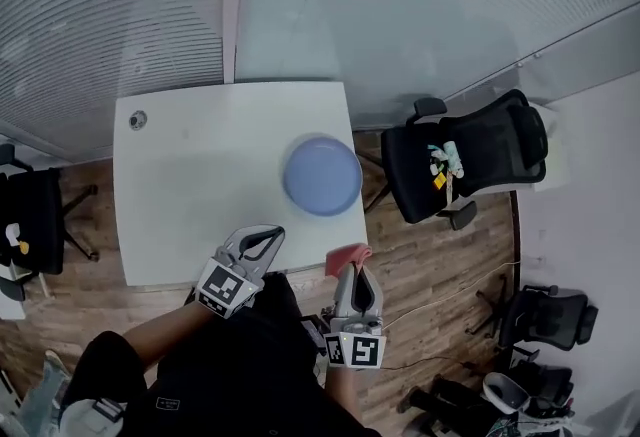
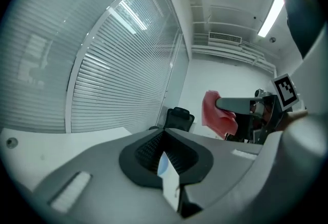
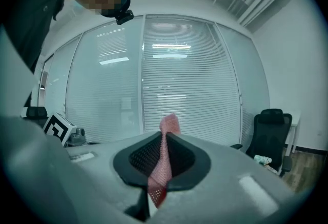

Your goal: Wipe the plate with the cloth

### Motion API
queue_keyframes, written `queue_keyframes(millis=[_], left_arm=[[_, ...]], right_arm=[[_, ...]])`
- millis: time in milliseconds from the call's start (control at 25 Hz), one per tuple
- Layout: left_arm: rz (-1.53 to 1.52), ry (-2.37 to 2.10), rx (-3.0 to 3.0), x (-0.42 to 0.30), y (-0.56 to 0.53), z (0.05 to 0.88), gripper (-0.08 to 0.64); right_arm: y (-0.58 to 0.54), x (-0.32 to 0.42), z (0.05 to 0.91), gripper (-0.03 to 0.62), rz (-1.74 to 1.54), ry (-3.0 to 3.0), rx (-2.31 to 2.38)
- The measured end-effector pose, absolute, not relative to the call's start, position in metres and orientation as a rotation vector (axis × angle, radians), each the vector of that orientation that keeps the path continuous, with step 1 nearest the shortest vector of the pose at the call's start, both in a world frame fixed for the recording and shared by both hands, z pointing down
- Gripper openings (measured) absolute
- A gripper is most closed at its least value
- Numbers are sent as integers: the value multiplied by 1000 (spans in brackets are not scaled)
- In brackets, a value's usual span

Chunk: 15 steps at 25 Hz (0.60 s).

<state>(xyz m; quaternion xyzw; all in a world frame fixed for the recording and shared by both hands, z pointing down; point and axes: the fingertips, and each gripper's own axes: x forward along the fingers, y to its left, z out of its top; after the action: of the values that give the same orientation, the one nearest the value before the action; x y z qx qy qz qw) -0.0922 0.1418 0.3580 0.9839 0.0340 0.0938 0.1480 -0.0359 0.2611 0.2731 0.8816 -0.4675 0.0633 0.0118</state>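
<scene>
Lower centre of the head view: the left gripper (image 1: 272, 235) is hovering at the near edge of the white table (image 1: 190, 195). Its own view is showing the jaws pressed together with nothing gripped. A thin pale sliver is showing at the seam, too narrow to identify.

Just to its right, the right gripper (image 1: 355, 271) is clamping the pink cloth (image 1: 346, 256). In the right gripper view the cloth (image 3: 163, 164) is running up between the closed jaws. Its top is poking out past the tips, and its lower end is disappearing into the gripper's body. From the left gripper view the cloth (image 2: 218, 115) is hanging crumpled off the right gripper's tips (image 2: 221, 103), at the frame's right.

The blue plate (image 1: 322, 175) is sitting on the table near its right edge, above both grippers in the frame and well apart from them and the cloth.

A small round fitting (image 1: 138, 120) is sitting at the table's upper left corner, too tiny to name. The black office chair (image 1: 470, 160) to the right is carrying some small items, hard to make out. The person's arms are getting cut off at the bottom edge.
</scene>
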Motion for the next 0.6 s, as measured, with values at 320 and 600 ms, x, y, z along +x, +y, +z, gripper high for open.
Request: queue_keyframes(millis=[320,600], left_arm=[[397,-119,2791,-52,109,387,2],[501,-374,2658,-5,95,420,3]], right_arm=[[220,24,295,21,243,-1659,2623],[188,83,314,21,278,-1895,2444]])
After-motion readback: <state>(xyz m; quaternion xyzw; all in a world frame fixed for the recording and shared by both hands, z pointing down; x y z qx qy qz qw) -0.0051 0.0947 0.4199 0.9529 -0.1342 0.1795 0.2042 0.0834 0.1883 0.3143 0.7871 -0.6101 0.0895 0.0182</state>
